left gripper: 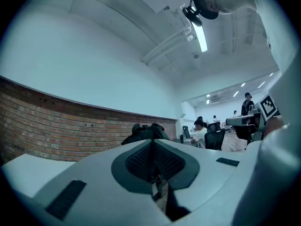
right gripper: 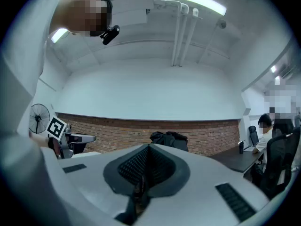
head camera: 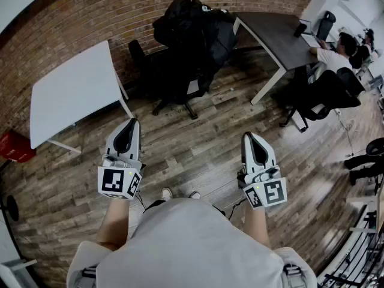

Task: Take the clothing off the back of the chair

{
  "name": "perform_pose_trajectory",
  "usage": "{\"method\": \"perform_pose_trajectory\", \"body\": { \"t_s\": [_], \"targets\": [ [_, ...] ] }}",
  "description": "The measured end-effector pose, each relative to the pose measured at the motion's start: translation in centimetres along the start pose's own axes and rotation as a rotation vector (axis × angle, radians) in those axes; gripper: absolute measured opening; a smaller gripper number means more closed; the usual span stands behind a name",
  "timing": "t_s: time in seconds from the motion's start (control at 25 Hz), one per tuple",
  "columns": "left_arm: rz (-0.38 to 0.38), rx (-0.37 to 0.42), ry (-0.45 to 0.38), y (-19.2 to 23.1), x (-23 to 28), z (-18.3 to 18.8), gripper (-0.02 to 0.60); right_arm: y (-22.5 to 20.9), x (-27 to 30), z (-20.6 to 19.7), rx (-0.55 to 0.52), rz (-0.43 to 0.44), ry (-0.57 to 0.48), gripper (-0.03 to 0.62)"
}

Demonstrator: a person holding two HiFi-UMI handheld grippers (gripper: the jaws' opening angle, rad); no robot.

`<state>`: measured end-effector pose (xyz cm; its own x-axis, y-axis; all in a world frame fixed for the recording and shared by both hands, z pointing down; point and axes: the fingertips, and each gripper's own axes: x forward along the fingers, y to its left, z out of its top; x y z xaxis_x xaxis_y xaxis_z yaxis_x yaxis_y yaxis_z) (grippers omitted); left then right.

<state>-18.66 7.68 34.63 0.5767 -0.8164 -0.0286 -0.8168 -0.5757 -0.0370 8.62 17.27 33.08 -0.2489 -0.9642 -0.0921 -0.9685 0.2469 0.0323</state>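
**A:** What is the head view showing?

**B:** A person is standing on a wooden floor (head camera: 198, 149). They are holding the left gripper (head camera: 128, 122) and the right gripper (head camera: 248, 135) out level, side by side. Ahead of them, dark clothing (head camera: 195, 20) is lying heaped over the back of a black chair (head camera: 174, 86). The chair is standing in front of a brick wall (head camera: 90, 11). A white counter (head camera: 72, 89) is sitting to the chair's left and a dark counter (head camera: 276, 35) to its right. A seated person (head camera: 329, 57) is working at the dark counter's far end. Both grippers are hanging well apart from the chair.

**A:** And the left gripper view?

**B:** The left gripper's jaws are pressing together, with nothing between them. Just past their tip, the clothing is showing as a dark mound in front of the brick wall.

**A:** And the right gripper view?

**B:** The right gripper's jaws are likewise meeting, and they are gripping nothing. The clothing is sitting almost straight ahead, just above the closed tip, against the bricks. The dark counter is stretching away to the right, with the seated person beyond it.
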Motion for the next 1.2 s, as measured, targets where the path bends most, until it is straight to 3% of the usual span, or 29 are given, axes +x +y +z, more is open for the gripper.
{"method": "perform_pose_trajectory", "body": {
  "t_s": [0.24, 0.4, 0.56, 0.76, 0.96, 1.2],
  "targets": [
    [0.012, 0.003, 0.005, -0.5, 0.7, -0.1, 0.029, -0.8, 0.3, -0.2, 0.007, 0.01, -0.004, 0.018],
    [0.027, 0.003, 0.005, -0.9, 1.3, -0.1, 0.029, -1.5, -0.1, 0.8, 0.084, 0.071, -0.092, 0.018],
    [0.055, -0.01, 0.003, -2.0, 2.1, -0.2, 0.029, -2.8, -0.2, 0.3, 0.054, 0.111, -0.066, 0.019],
    [0.129, 0.018, 0.016, -2.6, 1.9, 0.0, 0.029, -5.3, -0.4, -1.6, 0.102, 0.137, -0.055, 0.018],
    [0.212, 0.004, 0.096, -1.4, 0.5, -2.3, 0.029, -6.0, 0.5, -4.2, 0.176, 0.17, -0.021, 0.019],
    [0.196, 0.024, 0.1, -0.9, 3.4, -2.5, 0.029, -7.0, 3.9, -5.3, 0.2, 0.189, -0.005, 0.018]
  ]
}}
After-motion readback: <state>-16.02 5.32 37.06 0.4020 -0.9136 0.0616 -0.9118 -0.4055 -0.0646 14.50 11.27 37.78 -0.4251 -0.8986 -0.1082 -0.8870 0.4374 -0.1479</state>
